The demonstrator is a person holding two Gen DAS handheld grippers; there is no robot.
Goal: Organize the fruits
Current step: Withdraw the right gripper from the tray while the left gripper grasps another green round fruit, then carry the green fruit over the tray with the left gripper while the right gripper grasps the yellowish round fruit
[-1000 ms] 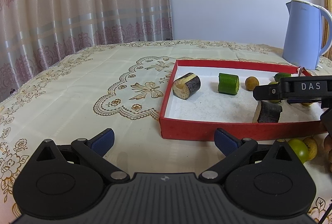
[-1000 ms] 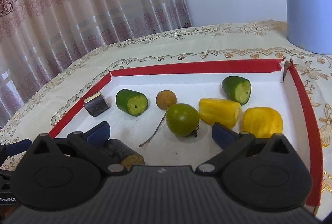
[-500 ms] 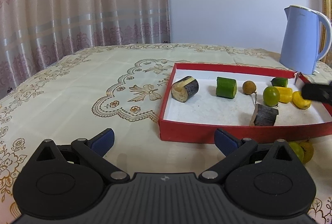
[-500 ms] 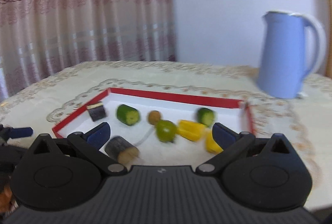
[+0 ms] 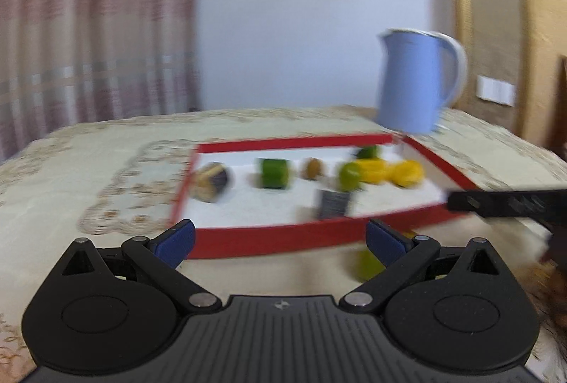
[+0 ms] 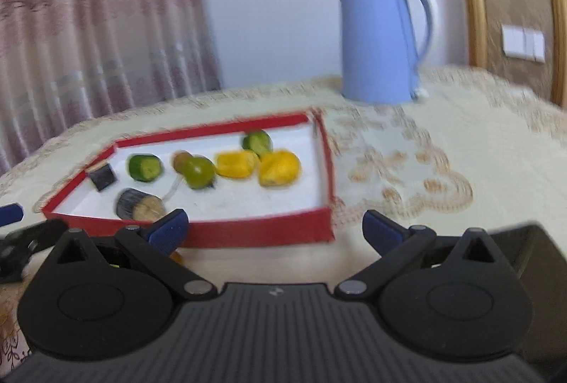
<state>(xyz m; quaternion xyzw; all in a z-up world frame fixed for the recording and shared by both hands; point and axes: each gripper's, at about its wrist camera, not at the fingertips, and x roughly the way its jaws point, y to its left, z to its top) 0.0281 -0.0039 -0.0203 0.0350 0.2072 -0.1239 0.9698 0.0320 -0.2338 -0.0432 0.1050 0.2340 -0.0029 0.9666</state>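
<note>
A red box with a white floor (image 5: 269,243) (image 6: 262,234) lies on the table. It holds several fruit pieces: green cucumber chunks (image 5: 273,173) (image 6: 144,167), a green round fruit (image 5: 349,172) (image 6: 199,171), yellow pieces (image 5: 407,173) (image 6: 278,168), a brown longan (image 5: 312,168) and dark sugarcane pieces (image 5: 212,180) (image 6: 139,204). A green fruit (image 5: 366,264) lies on the cloth outside the box's near wall. My left gripper (image 5: 280,237) is open and empty, near that wall. My right gripper (image 6: 274,229) is open and empty, back from the box. Both views are blurred.
A blue electric kettle (image 5: 413,82) (image 6: 381,39) stands behind the box. The table has a cream embroidered cloth (image 6: 443,170). Curtains hang at the back left. The right gripper's finger (image 5: 503,202) shows at the right of the left wrist view.
Both grippers have pulled back and up from the box. The right gripper has left the box interior and swung right; the kettle now shows in full.
</note>
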